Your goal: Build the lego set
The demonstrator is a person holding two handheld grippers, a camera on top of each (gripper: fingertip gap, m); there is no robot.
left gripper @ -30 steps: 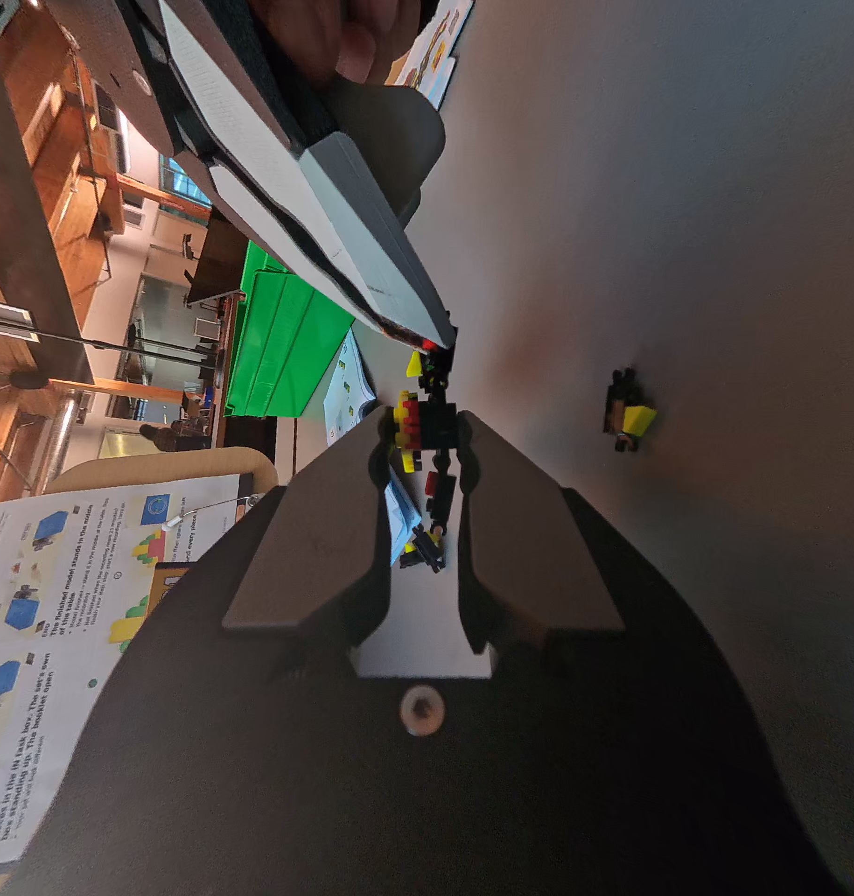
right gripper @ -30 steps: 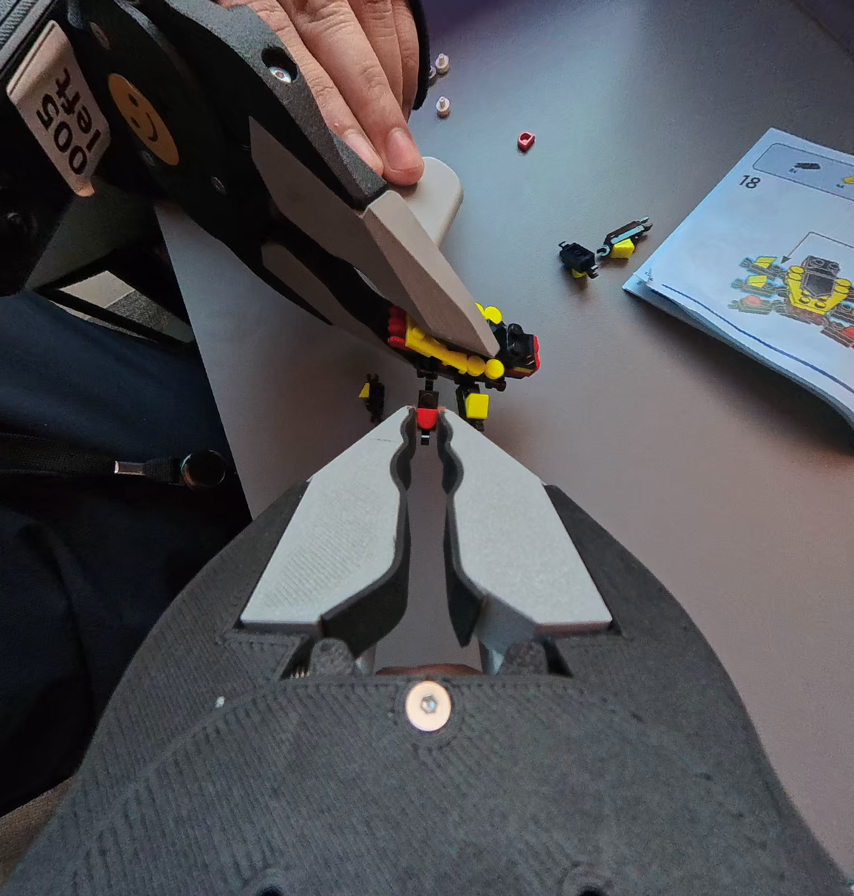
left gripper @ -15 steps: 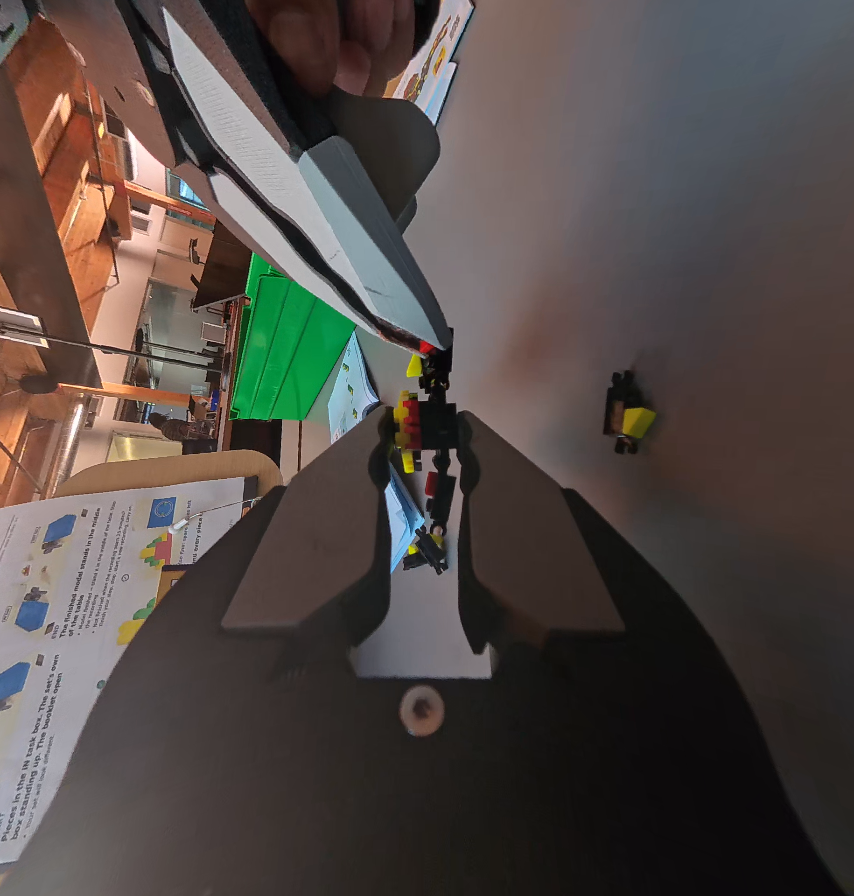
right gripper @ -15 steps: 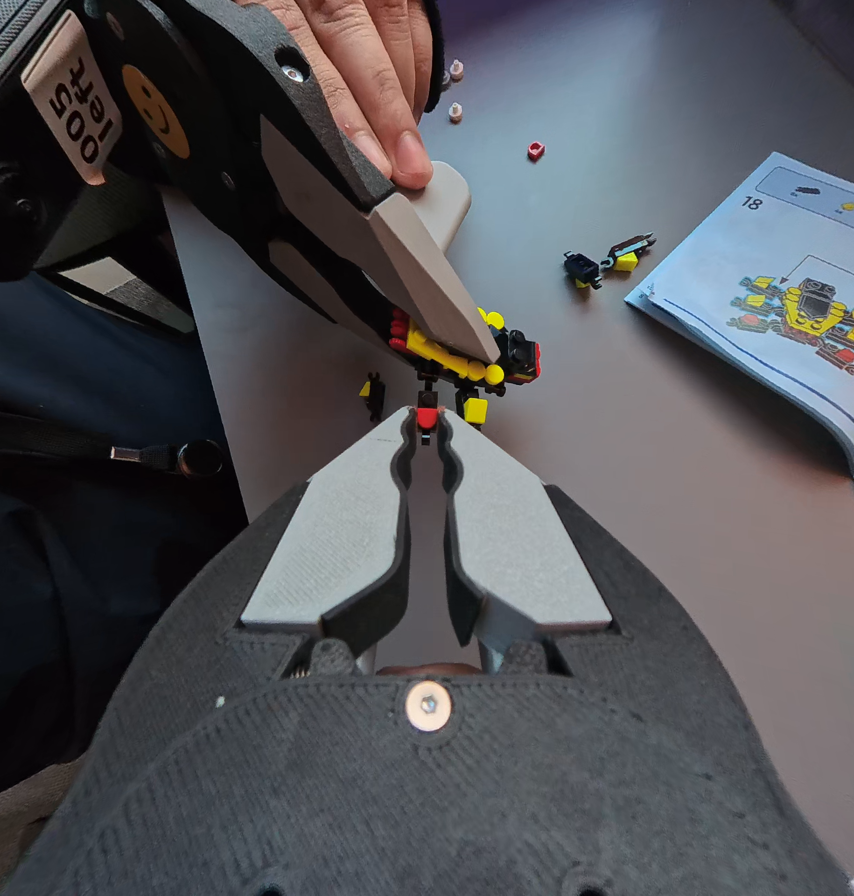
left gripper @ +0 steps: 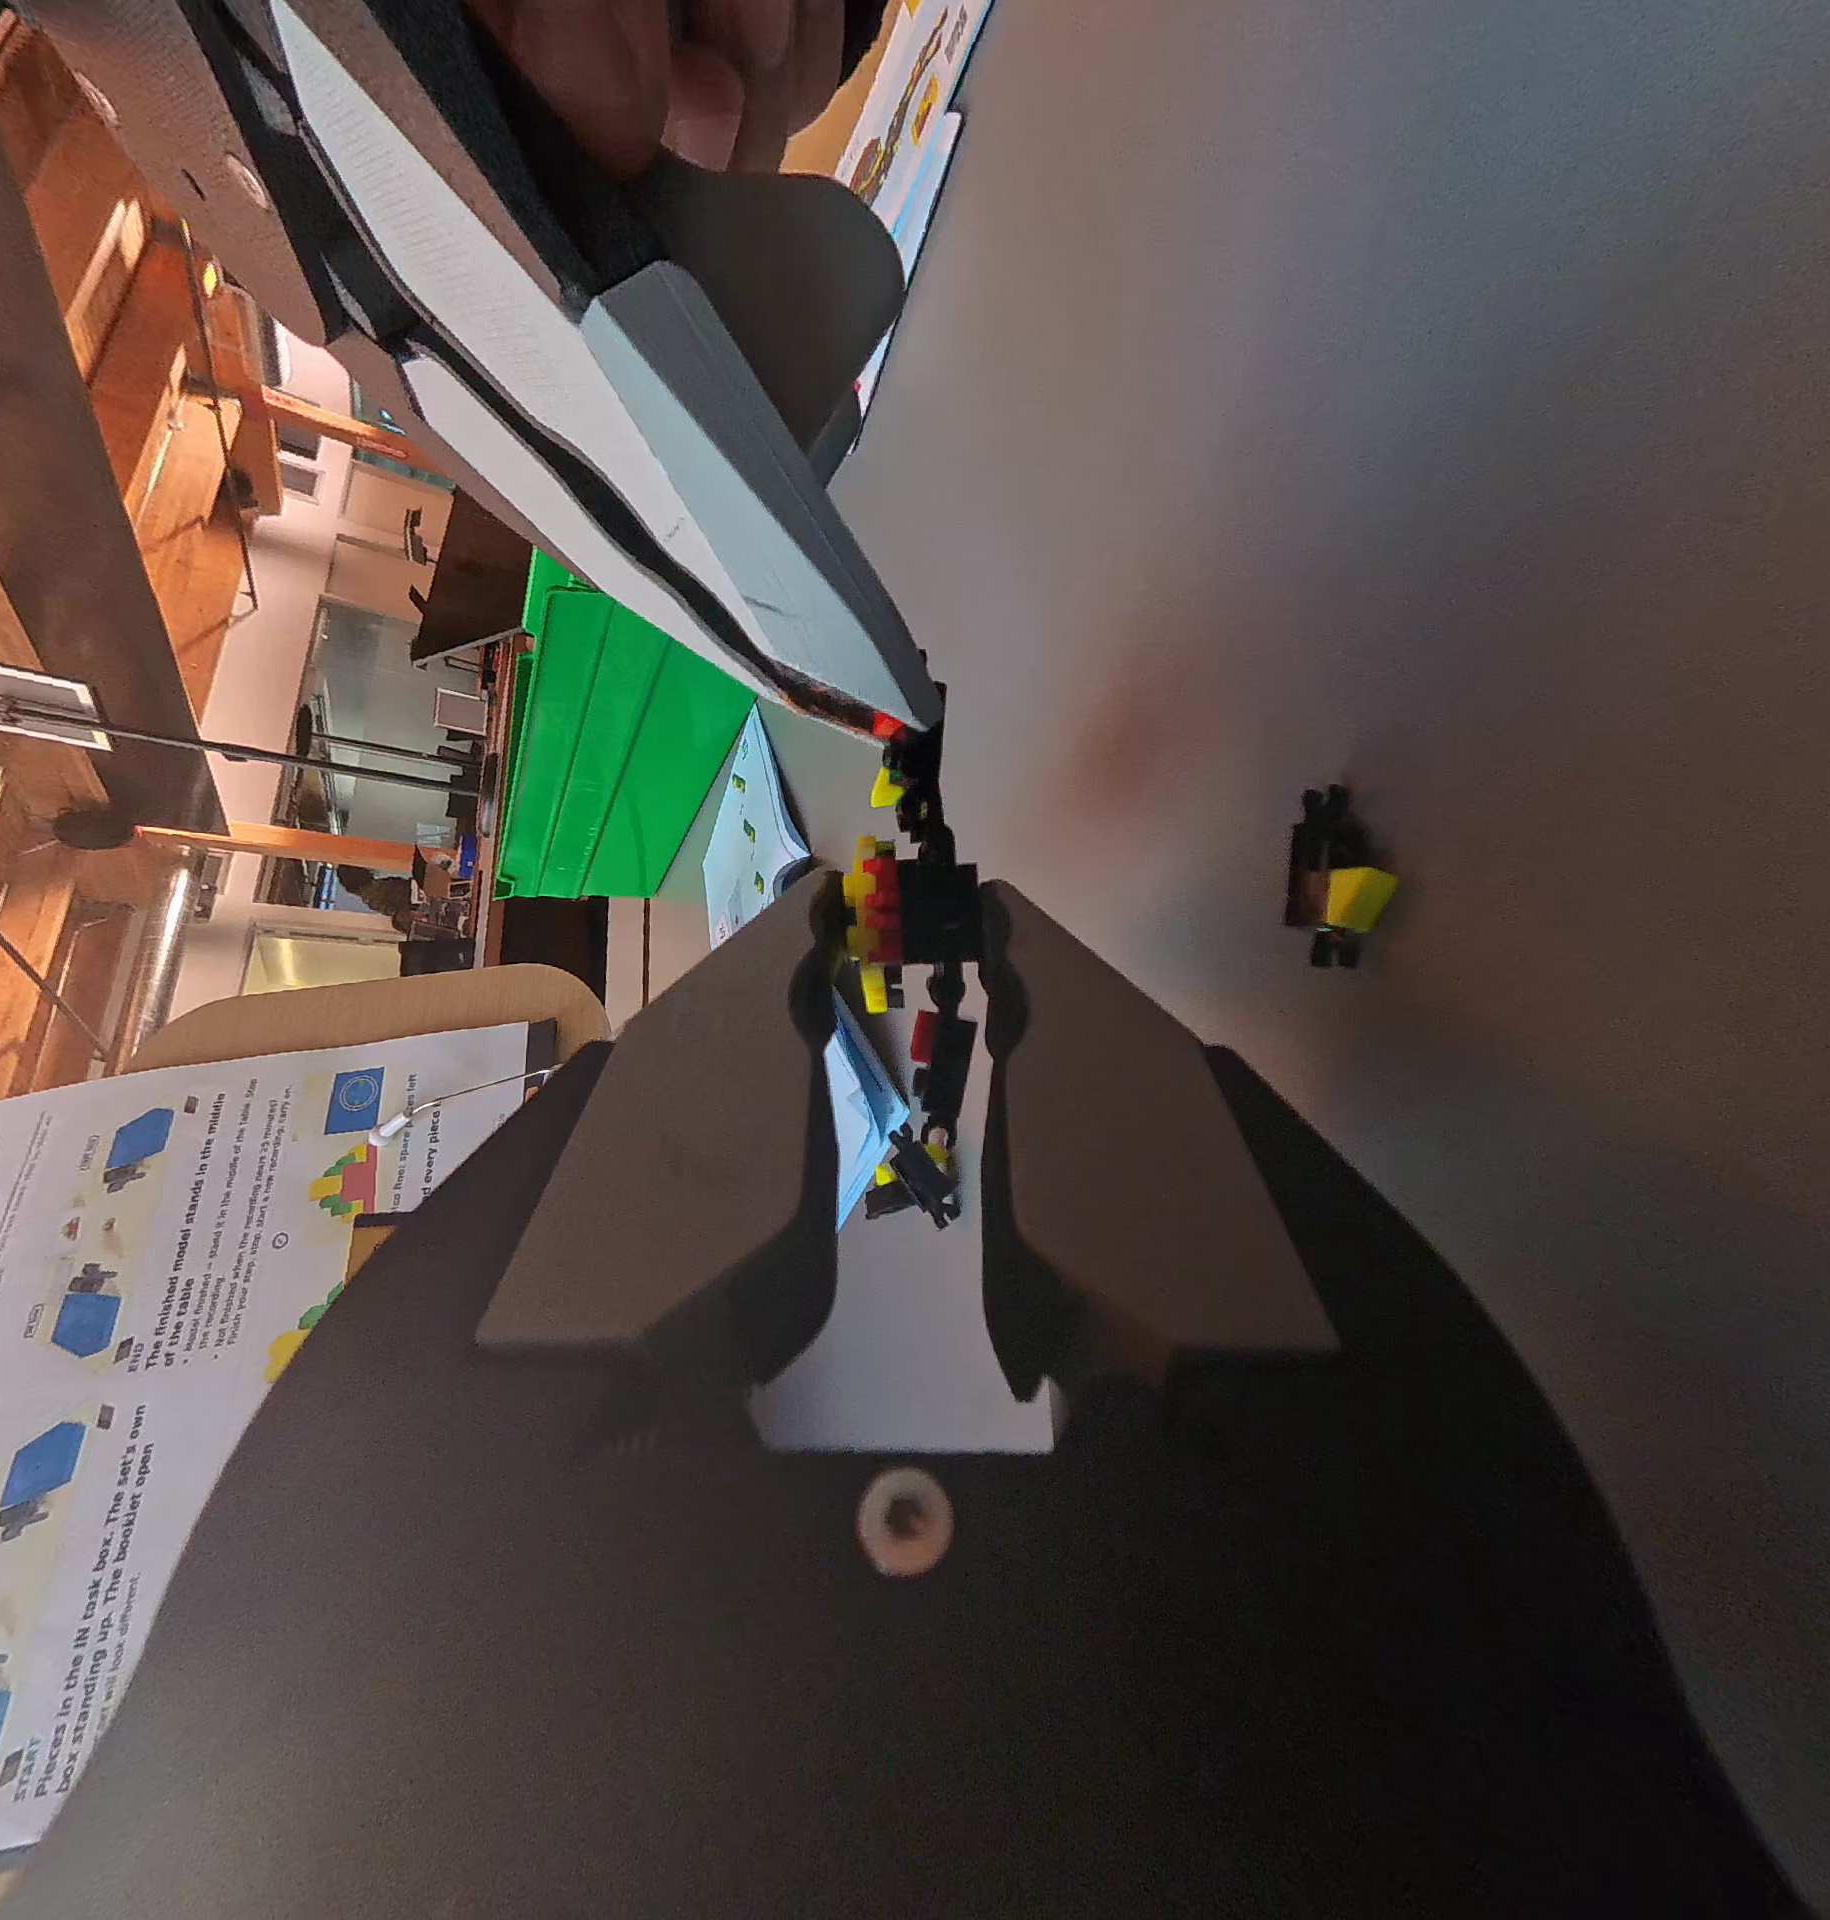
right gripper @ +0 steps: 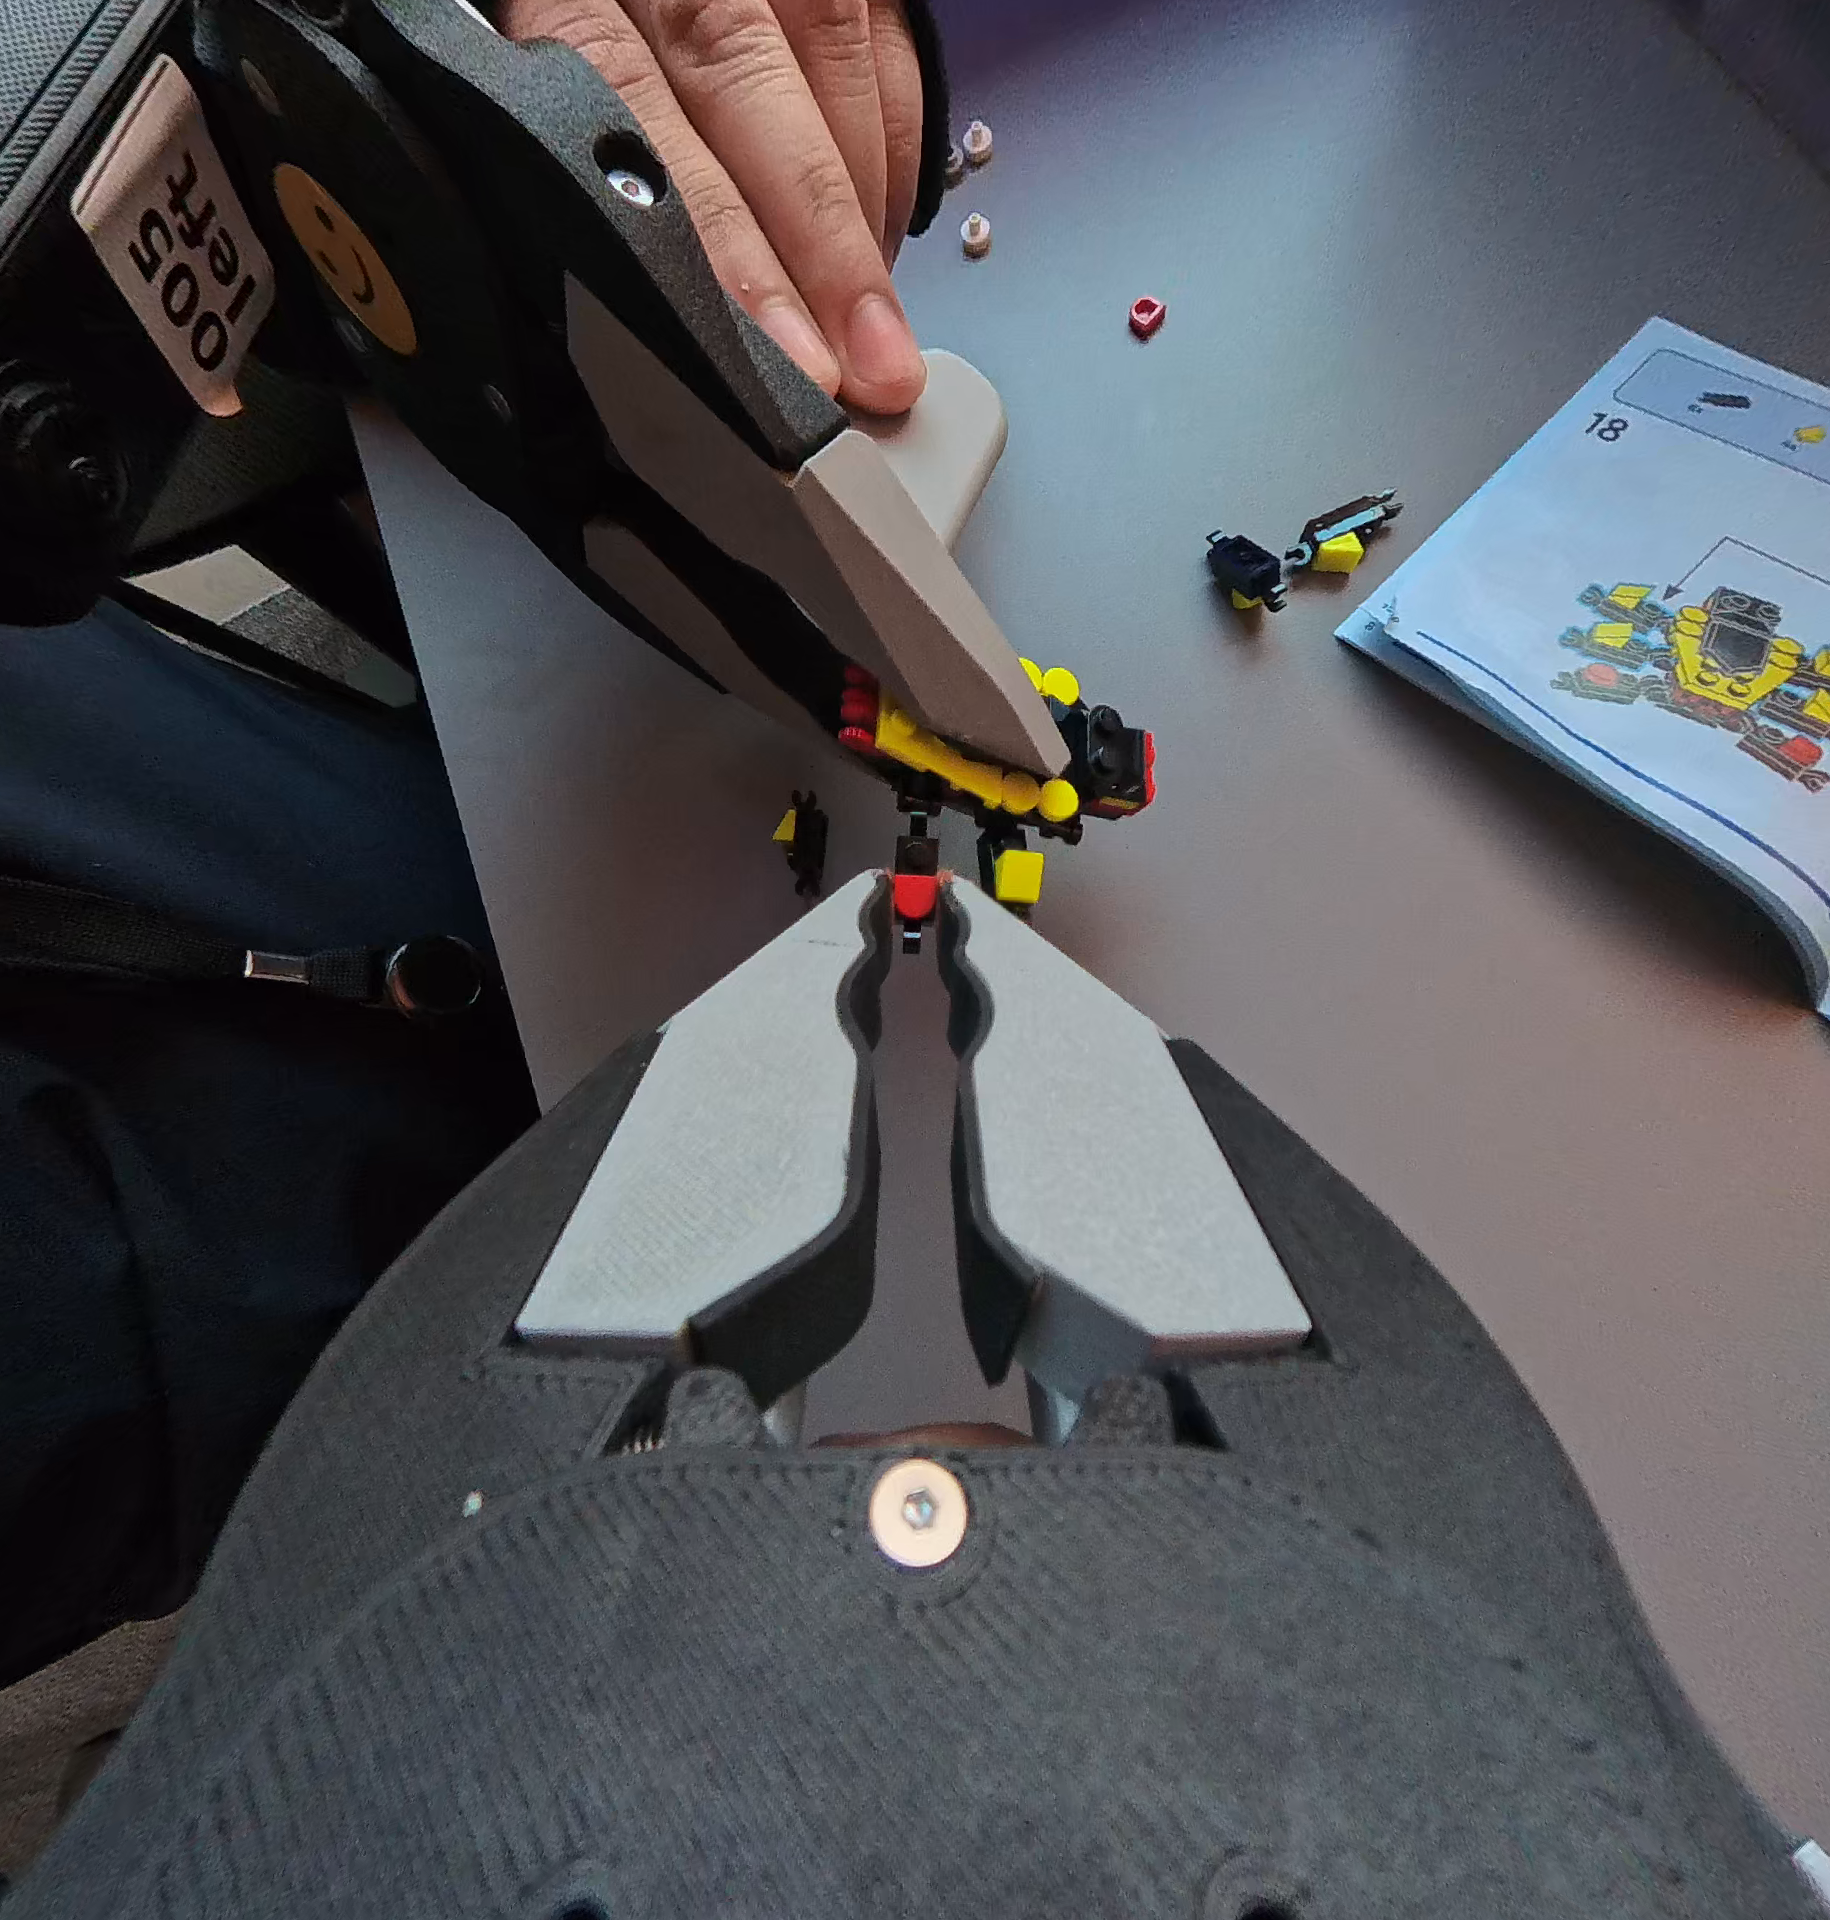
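My left gripper (left gripper: 906, 914) is shut on the yellow, red and black lego model (left gripper: 906, 909), held above the grey table. In the right wrist view the model (right gripper: 994, 753) sits between the left gripper's fingers (right gripper: 921, 613). My right gripper (right gripper: 913, 899) is shut on a small red and black leg piece (right gripper: 913, 894) that touches the model's underside. In the left wrist view the right gripper's fingers (left gripper: 745, 561) come in from the upper left, their tips at the model's leg (left gripper: 906, 769). A second leg with a yellow block (right gripper: 1017, 871) hangs beside it.
A small black and yellow sub-assembly (left gripper: 1337, 894) lies on the table (left gripper: 1513, 520); it shows in the right wrist view (right gripper: 802, 842) too. More loose pieces (right gripper: 1295, 556), a red stud (right gripper: 1147, 315) and two beige pins (right gripper: 975, 234) lie farther off. An open instruction booklet (right gripper: 1669, 665) lies right. A green bin (left gripper: 620, 769) stands behind. Both grippers' tips are close together, under 4 cm apart.
Both grippers stay shut and joined at the model. The pair has shifted slightly; the booklet and loose pieces sit a little lower and farther right in the right wrist view.
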